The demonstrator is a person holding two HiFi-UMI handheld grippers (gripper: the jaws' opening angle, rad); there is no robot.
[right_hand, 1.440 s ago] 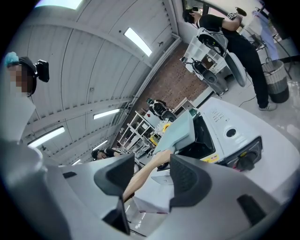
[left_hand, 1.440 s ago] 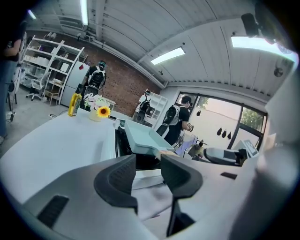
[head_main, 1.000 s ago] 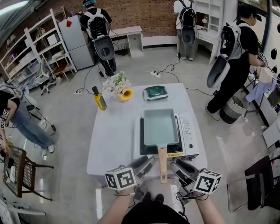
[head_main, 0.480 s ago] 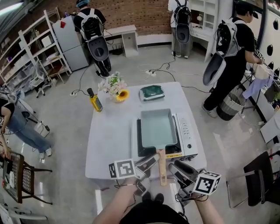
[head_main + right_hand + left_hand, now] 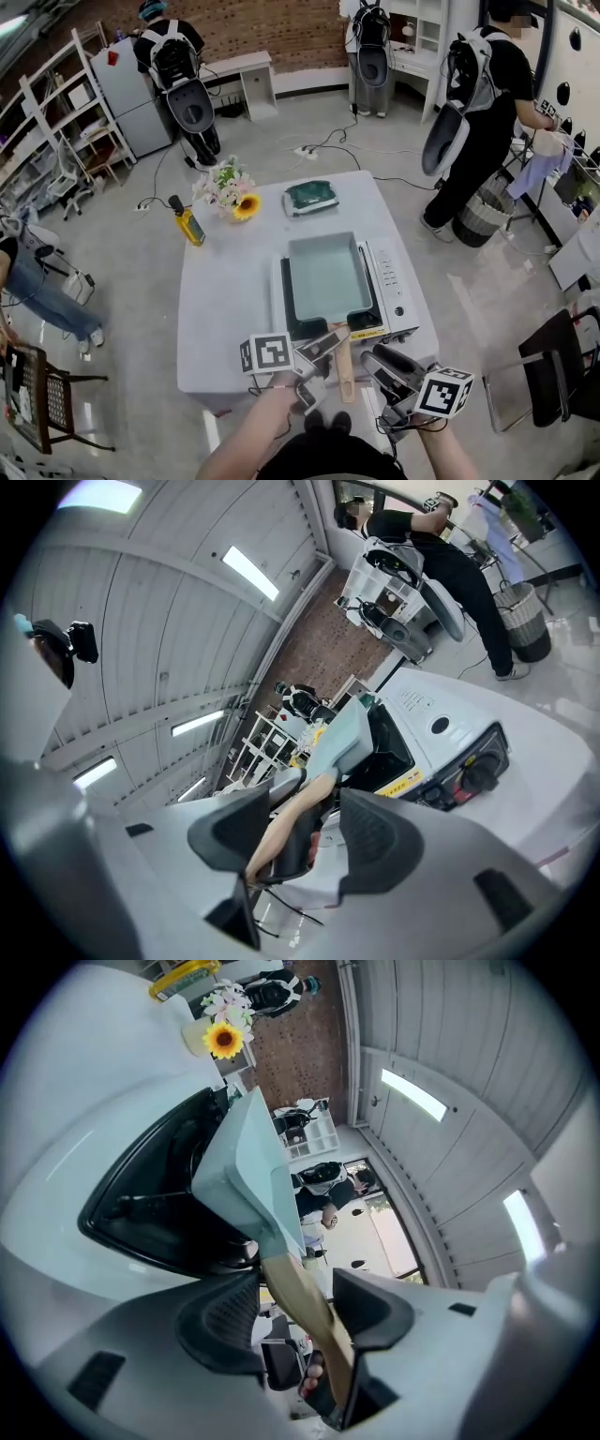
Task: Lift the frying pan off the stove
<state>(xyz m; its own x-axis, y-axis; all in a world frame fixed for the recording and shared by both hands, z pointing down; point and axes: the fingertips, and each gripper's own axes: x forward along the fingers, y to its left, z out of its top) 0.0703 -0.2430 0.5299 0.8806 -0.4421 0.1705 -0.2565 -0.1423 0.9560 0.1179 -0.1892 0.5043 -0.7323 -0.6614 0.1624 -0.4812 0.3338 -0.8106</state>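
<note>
Now the left tool, jaws just opened wide, straddles the pan handle without pinching it, the right tool hangs spread just right of it, and the next move is probably to close and lift off the stove.

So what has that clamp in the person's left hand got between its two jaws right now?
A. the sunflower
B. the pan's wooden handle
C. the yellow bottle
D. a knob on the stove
B: in the left gripper view, the wooden handle of the frying pan runs between the jaws of the left gripper. The jaws have just been opening and stand apart, not clamped on the handle.
</note>
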